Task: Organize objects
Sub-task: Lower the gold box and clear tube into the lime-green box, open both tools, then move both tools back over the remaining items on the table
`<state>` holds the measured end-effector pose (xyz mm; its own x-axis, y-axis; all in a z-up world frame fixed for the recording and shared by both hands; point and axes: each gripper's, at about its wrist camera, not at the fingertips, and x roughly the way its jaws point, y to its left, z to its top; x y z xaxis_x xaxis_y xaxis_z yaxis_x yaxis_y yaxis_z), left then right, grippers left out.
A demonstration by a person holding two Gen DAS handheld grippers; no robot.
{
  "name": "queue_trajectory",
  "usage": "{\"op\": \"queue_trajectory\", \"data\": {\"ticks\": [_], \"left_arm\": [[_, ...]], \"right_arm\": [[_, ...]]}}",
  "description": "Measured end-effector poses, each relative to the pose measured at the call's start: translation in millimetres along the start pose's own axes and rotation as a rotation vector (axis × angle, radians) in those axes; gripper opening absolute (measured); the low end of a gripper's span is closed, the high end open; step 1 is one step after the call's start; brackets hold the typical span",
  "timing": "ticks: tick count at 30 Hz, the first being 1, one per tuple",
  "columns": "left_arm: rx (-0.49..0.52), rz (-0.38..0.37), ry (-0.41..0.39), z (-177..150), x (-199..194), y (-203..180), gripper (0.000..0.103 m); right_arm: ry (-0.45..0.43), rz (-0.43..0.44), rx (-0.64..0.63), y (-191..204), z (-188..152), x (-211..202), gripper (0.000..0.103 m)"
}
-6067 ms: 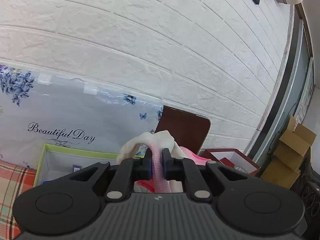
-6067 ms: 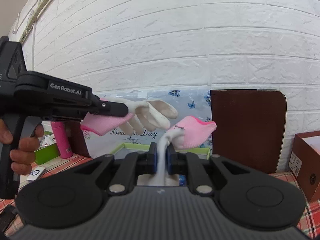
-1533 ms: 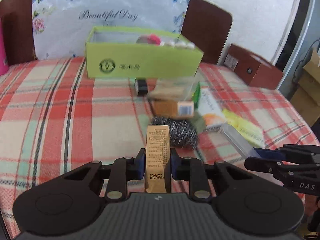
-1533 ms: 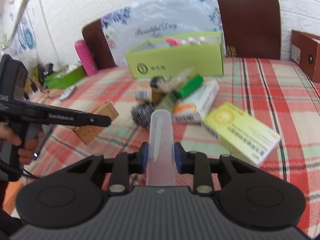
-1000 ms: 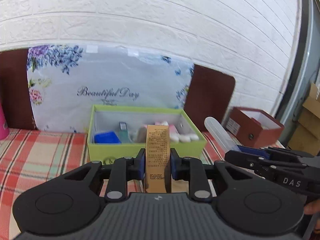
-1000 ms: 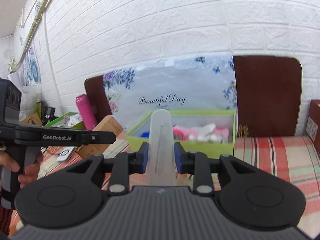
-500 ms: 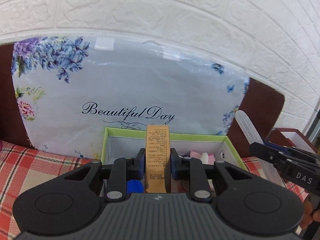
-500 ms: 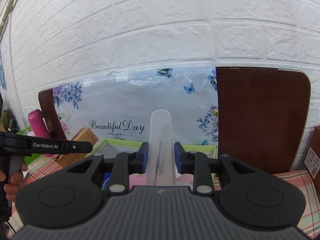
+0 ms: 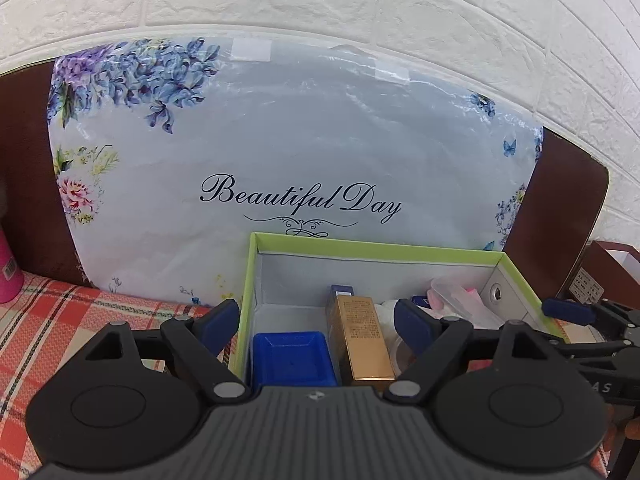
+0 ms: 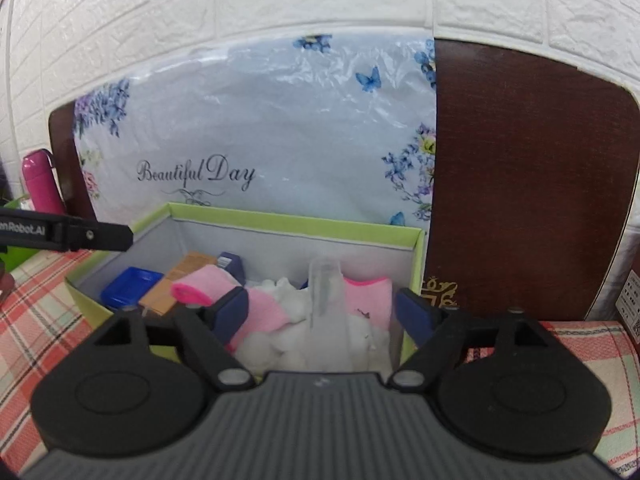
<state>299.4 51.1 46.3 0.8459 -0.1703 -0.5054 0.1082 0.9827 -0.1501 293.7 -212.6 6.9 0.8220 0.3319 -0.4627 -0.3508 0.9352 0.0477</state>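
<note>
**Two claws spread wide over the green box**

Both opening at this moment, blue pads well apart and pressing on nothing. Left claw [image 9: 316, 320] poised over the near-left end of a lime-green cardboard box [image 9: 372, 243] with a pale grey lining. Between its pads, though untouched by either: a slim gold carton [image 9: 362, 338], rectangular, glossy, fine print on its face, lying lengthwise in the box. Just left of that, still between the pads, a shallow blue plastic tray [image 9: 292, 358], square and smooth. Beyond the right pad, a clear plastic case [image 9: 460, 300] over pink fabric.

Right claw [image 10: 324, 312] spread over the near-right end of the same box. Between its pads, free of both: a translucent plastic tube [image 10: 326, 308], rounded and frosted, standing tilted on a heap of soft knitted gloves [image 10: 276, 320], white with pink cuffs. Further left of this claw, inside the box, the gold carton and the blue tray side by side.

Behind the box, a crinkled plastic-wrapped panel [image 9: 280, 152], printed with flowers and script, against a dark brown chair back [image 10: 528, 184]. Underneath, a red-and-green checked cloth on the desk [image 9: 52, 320]. Far left, a pink bottle [image 10: 38, 184], smooth and cylindrical.
</note>
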Motion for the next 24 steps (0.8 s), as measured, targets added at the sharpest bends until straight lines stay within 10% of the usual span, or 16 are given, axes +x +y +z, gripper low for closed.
{"op": "queue_trajectory", "data": {"ticks": [24], "left_arm": [[0.097, 0.027, -0.003, -49, -138, -75, 0.090]], "right_arm": [[-0.159, 0.043, 0.051, 21, -17, -178, 0.103]]}}
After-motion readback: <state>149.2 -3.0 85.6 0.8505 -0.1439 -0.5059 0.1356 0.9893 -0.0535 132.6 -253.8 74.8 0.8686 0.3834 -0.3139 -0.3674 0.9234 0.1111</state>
